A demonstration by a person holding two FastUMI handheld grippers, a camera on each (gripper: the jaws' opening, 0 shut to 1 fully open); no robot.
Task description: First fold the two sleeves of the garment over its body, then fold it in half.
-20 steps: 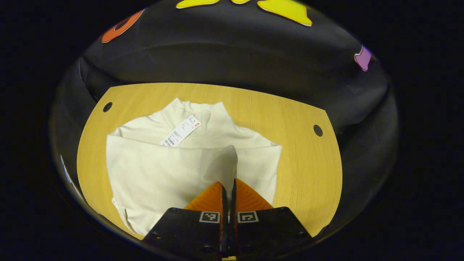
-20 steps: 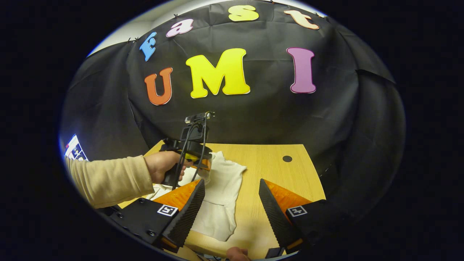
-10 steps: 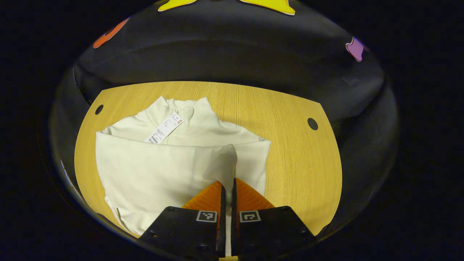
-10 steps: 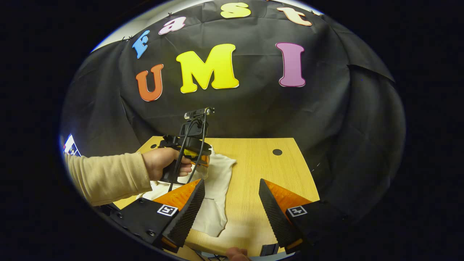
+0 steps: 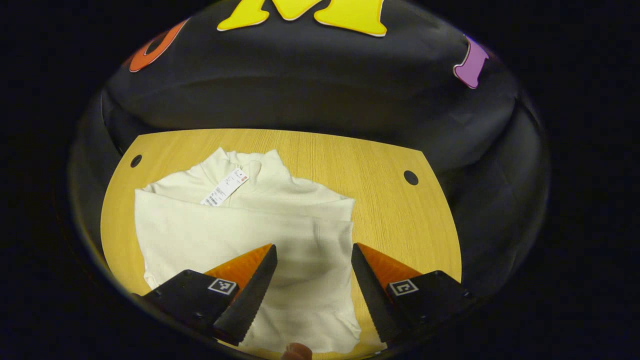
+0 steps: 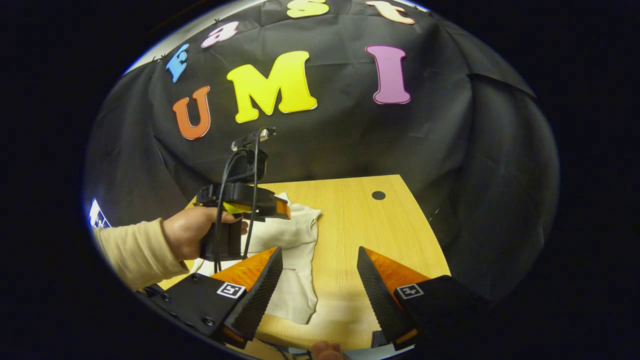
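Note:
A cream garment (image 5: 235, 225) lies flat on the wooden table (image 5: 395, 215), collar and white tag (image 5: 225, 186) at the far side. One sleeve (image 5: 250, 240) is folded across its body. My left gripper (image 5: 313, 247) hangs open above the sleeve's end, touching nothing. In the right gripper view, the garment (image 6: 297, 235) lies left of centre, and a hand (image 6: 185, 235) holds that left gripper (image 6: 282, 209) above it. My right gripper (image 6: 319, 249) stands open and empty over the garment's right edge and bare wood.
The table has round holes near its far corners (image 5: 411, 177) (image 5: 135, 160). Bare wood (image 6: 360, 220) stretches to the right of the garment. A beige sleeve (image 6: 132, 250) reaches in from the left. The black booth wall stands close behind the table.
The left gripper was shut on the sleeve's end; it has opened and let go, and the sleeve now lies flat on the body. It has also lifted a little.

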